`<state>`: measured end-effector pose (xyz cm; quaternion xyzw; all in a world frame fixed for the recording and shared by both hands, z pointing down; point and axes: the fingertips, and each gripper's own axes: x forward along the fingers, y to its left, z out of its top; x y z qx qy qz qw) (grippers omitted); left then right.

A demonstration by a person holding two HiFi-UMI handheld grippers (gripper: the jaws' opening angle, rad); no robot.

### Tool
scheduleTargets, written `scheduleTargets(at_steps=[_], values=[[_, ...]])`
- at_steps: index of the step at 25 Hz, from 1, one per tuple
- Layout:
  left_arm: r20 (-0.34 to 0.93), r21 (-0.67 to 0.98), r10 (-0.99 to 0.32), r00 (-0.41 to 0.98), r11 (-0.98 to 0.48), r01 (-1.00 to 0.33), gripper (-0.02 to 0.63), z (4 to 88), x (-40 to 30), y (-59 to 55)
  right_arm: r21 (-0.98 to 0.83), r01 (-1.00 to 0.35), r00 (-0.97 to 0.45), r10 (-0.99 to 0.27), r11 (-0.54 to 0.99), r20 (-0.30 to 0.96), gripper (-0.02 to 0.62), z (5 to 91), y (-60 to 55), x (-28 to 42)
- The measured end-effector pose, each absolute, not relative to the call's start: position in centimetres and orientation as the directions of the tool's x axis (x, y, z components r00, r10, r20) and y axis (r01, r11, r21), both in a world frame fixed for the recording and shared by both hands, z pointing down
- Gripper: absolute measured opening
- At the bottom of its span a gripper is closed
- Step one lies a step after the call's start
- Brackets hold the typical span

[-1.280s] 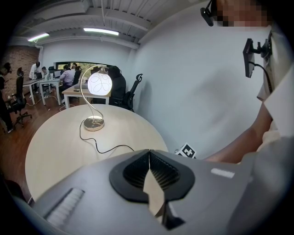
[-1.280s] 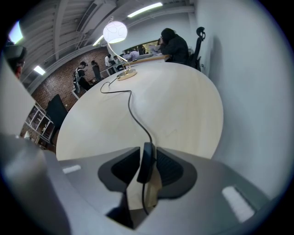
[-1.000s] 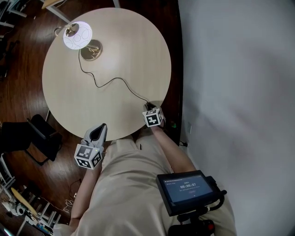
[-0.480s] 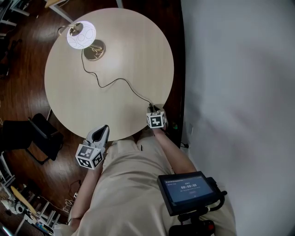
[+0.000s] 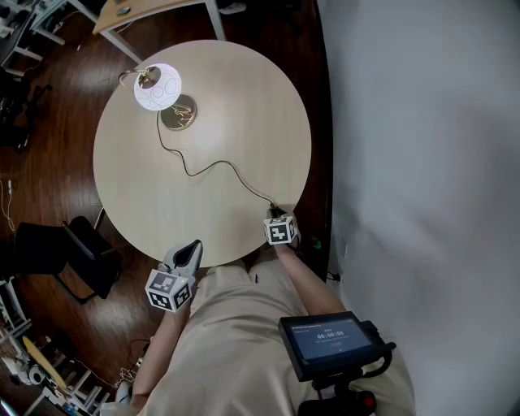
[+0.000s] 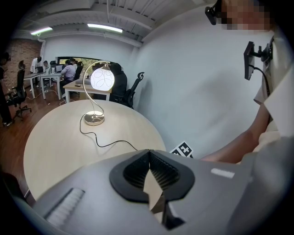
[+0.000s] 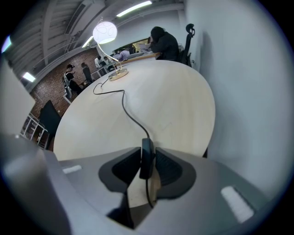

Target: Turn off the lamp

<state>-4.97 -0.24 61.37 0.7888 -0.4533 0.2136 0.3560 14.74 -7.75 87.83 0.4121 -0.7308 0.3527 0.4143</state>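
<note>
The lamp's white globe (image 5: pixel 156 87) glows above its brass base (image 5: pixel 178 112) at the far left of the round table (image 5: pixel 146 195). Its black cord (image 5: pixel 215 166) runs across the top to an inline switch (image 7: pixel 147 158) at the near right edge. My right gripper (image 5: pixel 275 216) points steeply down there, and its jaws are closing with the switch between the pads, which touch both its sides (image 7: pixel 147 161). My left gripper (image 5: pixel 193 247) hangs off the near edge, shut with nothing in it (image 6: pixel 148 152). The lit lamp (image 6: pixel 102 79) stands far ahead of it.
A white wall (image 5: pixel 422 162) runs close along the table's right side. A black chair (image 5: pixel 77 252) stands on the wooden floor at the left, and another desk (image 5: pixel 154 12) lies beyond the lamp. A screen (image 5: pixel 331 341) hangs at the person's front.
The head view has shifted, so the table and lamp sit lower and further right in the picture. Both grippers have stayed in place by the near edge. The lamp is still lit.
</note>
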Motion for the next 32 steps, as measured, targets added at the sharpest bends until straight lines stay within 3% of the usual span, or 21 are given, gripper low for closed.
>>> scheduleTargets(at_steps=[16,32], values=[[0.626,0.371,-0.524,0.577,-0.451,-0.812,0.000,59.0,-2.3,-1.0,-0.140,-0.876,-0.300,-0.294,0.462,0.908,0.090,88.0,-8.6,13.9],[0.644,0.357,-0.518,0.563,-0.448,-0.820,0.000,58.9,-1.6,-0.8,-0.127,-0.895,-0.280,-0.317,0.428,0.906,0.074,87.8,-9.2,14.4]])
